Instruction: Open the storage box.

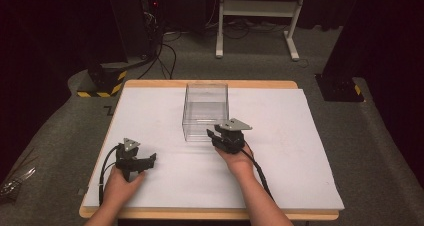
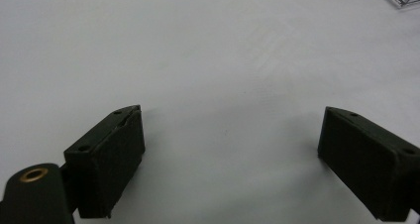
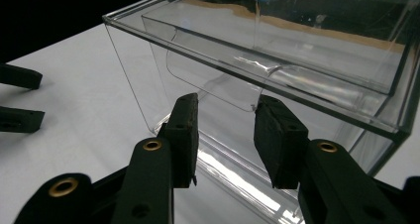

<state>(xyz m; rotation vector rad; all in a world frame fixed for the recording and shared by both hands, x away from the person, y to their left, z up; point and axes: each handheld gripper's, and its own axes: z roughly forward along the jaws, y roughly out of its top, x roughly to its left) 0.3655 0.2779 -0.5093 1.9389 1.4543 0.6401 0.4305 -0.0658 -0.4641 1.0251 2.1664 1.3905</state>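
Clear plastic box (image 1: 205, 111) stands mid-table; our right tool (image 3: 223, 135) gapes partly at its near wall, gripping nothing. Our left tool (image 2: 230, 159) rests wide open, near left. A careless nudge could slide the light box away.

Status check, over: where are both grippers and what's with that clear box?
Left gripper open, low over bare white table. Right gripper open at clear box front wall, not clamped. Nothing in the way.

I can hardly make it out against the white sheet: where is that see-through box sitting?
In the high view the clear plastic box stands on the white sheet near the table's middle, toward the far edge, directly ahead of the right gripper.
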